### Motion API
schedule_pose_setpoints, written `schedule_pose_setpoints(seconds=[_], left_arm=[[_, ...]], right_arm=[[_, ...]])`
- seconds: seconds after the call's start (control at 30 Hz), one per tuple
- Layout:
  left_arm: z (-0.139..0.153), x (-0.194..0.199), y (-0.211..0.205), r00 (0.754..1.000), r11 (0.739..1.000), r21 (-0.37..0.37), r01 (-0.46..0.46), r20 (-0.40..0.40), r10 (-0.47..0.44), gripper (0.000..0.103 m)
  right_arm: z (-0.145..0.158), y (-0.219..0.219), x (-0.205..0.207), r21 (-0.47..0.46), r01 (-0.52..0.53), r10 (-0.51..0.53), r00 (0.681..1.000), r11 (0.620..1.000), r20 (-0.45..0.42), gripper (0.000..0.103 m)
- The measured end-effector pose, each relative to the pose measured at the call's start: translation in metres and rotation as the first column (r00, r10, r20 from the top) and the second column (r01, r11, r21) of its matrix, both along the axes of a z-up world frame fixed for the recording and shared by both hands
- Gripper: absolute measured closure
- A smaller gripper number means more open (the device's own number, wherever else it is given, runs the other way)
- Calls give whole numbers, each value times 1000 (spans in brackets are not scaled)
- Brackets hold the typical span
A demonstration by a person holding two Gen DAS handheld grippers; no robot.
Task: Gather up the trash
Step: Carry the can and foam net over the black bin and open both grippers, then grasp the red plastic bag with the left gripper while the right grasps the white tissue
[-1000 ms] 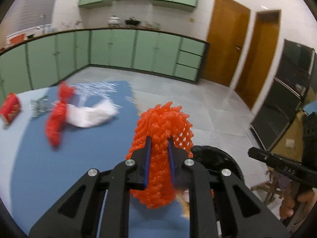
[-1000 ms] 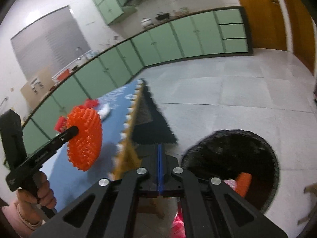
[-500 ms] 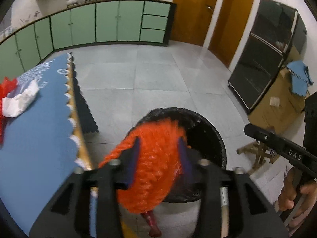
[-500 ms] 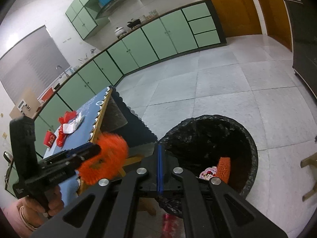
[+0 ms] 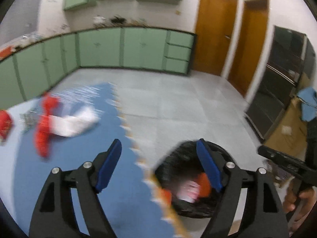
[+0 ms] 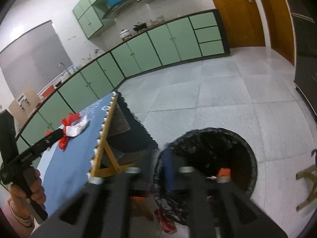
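The trash bin [image 6: 208,158], a single round one lined with black plastic, stands on the tiled floor [image 6: 198,99] just beside the edge of my tabletop [image 6: 65,168]. Inside it I can count one orange foam net [image 5: 204,182] and one pale pink-and-white scrap [image 5: 188,190]; anything deeper is too dark to make out.

My left hand-held gripper [image 5: 158,166] hangs over the tabletop edge and the bin rim, its two blue-padded fingers [image 5: 110,164] spread wide with nothing between them. My right hand-held gripper [image 6: 170,170] is close above the bin, and is blurred; its blue pads look pressed together, holding nothing that I can see.

On the blue cloth of the tabletop, well apart from the bin, lie three more pieces that I can count: one white crumpled wrapper [image 6: 76,129] touching one red crinkled plastic piece [image 6: 68,119], and one small red packet [image 5: 5,122] farther off toward the cabinets. A small greyish scrap [image 5: 27,118] sits between the packet and the red plastic, too blurred to name.

Green cabinets [image 6: 158,45] line the wall, and two brown doors [image 5: 214,35] stand beyond them.
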State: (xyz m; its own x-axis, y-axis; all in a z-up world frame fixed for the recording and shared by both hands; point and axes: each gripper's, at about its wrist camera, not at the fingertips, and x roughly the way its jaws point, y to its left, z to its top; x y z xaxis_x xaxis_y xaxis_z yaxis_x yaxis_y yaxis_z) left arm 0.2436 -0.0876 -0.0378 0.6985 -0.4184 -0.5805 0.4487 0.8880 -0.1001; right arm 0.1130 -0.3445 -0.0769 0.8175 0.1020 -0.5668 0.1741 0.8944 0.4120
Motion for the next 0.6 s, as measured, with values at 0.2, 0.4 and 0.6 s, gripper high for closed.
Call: schedule_pose_setpoints(seconds=[0.2,0.4,0.6], left_arm=[[8,14,94,977,977,40,-207,50,205,26],[6,39,170,926,923,68,-378,44,376,26],[-4,60,210,899,897,72,-437,25,436,26]], right_arm=[[22,55,40,-47,-97,98,994,994,40,42],[35,134,103,-75,-239,242,969,968,38,24],[25,196,173,-62,-318,318,948,946,-15,22]])
